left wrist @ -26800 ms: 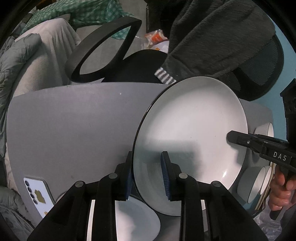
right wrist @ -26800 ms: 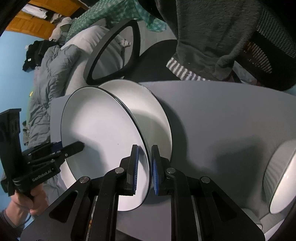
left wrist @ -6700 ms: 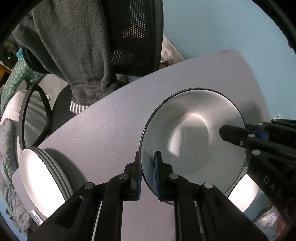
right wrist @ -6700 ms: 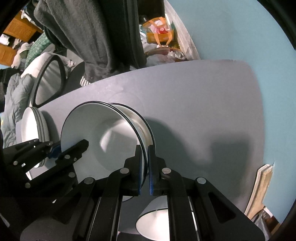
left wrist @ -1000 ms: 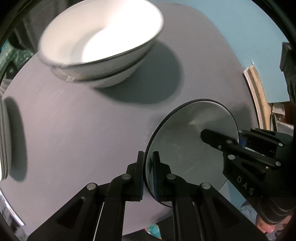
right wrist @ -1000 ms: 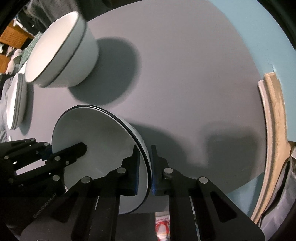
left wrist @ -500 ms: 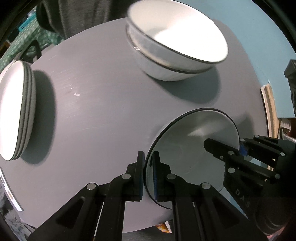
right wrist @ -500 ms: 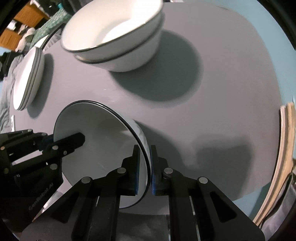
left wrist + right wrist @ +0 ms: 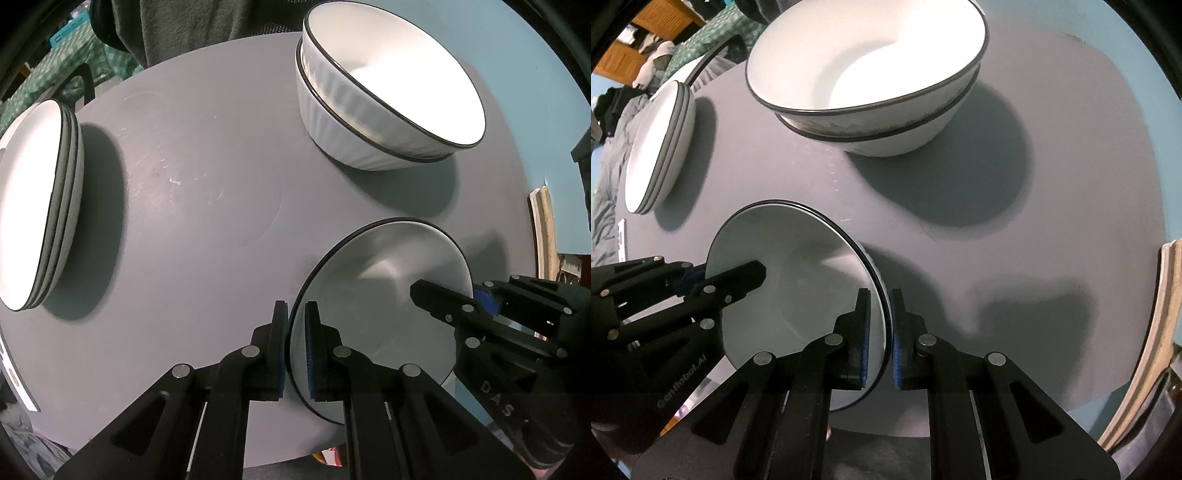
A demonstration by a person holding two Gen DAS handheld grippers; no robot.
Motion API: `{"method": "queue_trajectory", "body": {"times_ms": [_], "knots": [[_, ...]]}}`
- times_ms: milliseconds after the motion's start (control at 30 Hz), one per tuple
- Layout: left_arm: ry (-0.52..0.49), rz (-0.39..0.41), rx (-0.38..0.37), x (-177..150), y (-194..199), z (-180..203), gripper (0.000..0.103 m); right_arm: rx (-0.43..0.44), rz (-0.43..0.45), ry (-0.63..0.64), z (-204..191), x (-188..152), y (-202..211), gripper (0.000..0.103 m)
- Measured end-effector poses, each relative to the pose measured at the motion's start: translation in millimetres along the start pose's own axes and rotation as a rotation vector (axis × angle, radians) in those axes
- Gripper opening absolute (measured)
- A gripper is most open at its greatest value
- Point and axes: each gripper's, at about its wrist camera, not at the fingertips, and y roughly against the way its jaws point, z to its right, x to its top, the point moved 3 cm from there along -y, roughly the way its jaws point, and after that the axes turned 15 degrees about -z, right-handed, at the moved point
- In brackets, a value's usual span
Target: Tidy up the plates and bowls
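Note:
Both grippers hold one white black-rimmed bowl by opposite rims, near the round grey table's near edge; it also shows in the right wrist view. My left gripper is shut on its left rim. My right gripper is shut on its right rim. Two stacked white bowls stand at the back of the table, also in the right wrist view. A stack of white plates sits at the left, also in the right wrist view.
The grey table ends close under the held bowl. A dark garment hangs on a chair behind the table. A wooden board leans by the blue wall at the right. A phone lies at the table's left edge.
The held bowl has moved with both grippers toward the stacked bowls, which now appear larger and nearer. Both grips are unchanged.

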Motion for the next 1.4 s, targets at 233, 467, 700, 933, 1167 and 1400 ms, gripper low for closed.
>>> {"method": "queue_trajectory", "body": {"times_ms": [233,467,700,933,1167,1400], "knots": [[0.016,-0.037,-0.019,0.4,-14.1,9.9,0.012,0.027,0.004,-0.007,-2.6,-9.7,2.2,0.01],[0.036,-0.023,-0.05,1.3,-16.6,19.8,0.012,0.034,0.003,-0.008,-6.9,-10.7,-6.6,0.01],[0.047,-0.018,-0.06,1.9,-16.5,-2.0,0.008,0.002,0.022,0.004,-4.0,-18.0,-4.3,0.009],[0.052,-0.021,-0.064,3.1,-13.5,-12.8,0.007,0.018,0.023,-0.008,-4.0,-24.2,2.6,0.007],[0.029,-0.011,-0.062,-18.1,4.0,-21.4,0.007,0.02,0.039,-0.015,-5.0,-31.7,19.7,0.007],[0.002,0.036,-0.05,-19.2,33.5,-22.3,0.007,0.016,0.058,-0.015,-16.8,-36.5,44.9,0.007]]}}
